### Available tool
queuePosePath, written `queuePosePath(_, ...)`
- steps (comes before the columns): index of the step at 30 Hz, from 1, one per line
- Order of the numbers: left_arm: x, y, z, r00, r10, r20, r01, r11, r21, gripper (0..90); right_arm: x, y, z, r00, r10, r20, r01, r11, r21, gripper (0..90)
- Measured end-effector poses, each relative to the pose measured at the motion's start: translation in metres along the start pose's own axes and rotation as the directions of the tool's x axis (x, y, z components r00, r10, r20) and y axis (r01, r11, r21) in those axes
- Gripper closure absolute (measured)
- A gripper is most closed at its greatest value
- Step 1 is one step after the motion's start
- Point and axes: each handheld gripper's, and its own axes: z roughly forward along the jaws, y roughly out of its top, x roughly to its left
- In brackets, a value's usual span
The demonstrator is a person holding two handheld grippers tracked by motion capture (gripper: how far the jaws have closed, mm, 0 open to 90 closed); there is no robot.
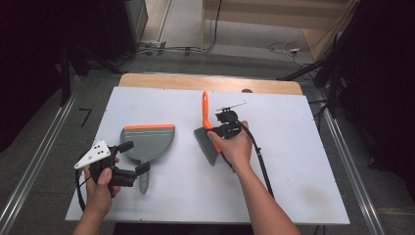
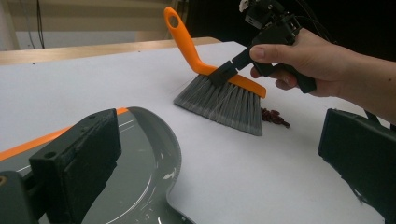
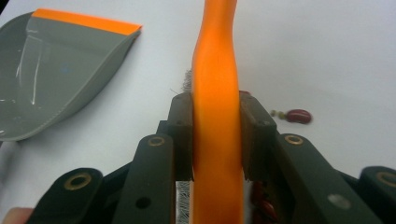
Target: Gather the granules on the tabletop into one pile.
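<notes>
The sweeping looks barely begun: the right claw (image 3: 215,140) pinches the orange-handled hand brush with grey bristles (image 2: 219,95), whose bristles rest on the white table (image 1: 293,147) beside a small heap of dark red beans (image 2: 274,116). The grey plastic dustpan with an orange lip (image 1: 147,142) lies well apart to the left, its handle between the spread left claw (image 1: 132,159); no beans show in the pan, and nothing blocks the path between them.

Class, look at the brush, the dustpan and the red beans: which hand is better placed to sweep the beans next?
Right: the right gripper is shut on the brush, bristles beside the red beans. The left gripper is open at the dustpan.
</notes>
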Motion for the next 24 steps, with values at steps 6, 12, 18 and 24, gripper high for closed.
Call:
queuePosePath(6,-0.003,-0.001,0.003,1.0000,0.009,0.004,-0.009,0.9999,0.011,0.0,-0.020,-0.008,-0.009,0.9979,0.064,0.011,-0.064,0.998,-0.020,68.1)
queuePosePath(12,-0.006,-0.001,0.006,0.9998,0.019,0.008,-0.019,0.9995,0.023,0.0,-0.037,-0.016,-0.018,0.9936,0.112,0.013,-0.112,0.993,-0.042,68.0)
queuePosePath(18,-0.006,-0.001,0.006,0.9998,0.016,0.006,-0.016,0.9997,0.019,0.0,-0.044,-0.023,-0.023,0.9903,0.139,-0.010,-0.139,0.988,-0.062,68.1)
queuePosePath(24,-0.005,-0.001,0.006,0.9999,0.012,0.009,-0.012,0.9998,0.018,0.0,-0.037,-0.019,-0.032,0.9930,0.102,-0.059,-0.108,0.988,-0.112,68.7)
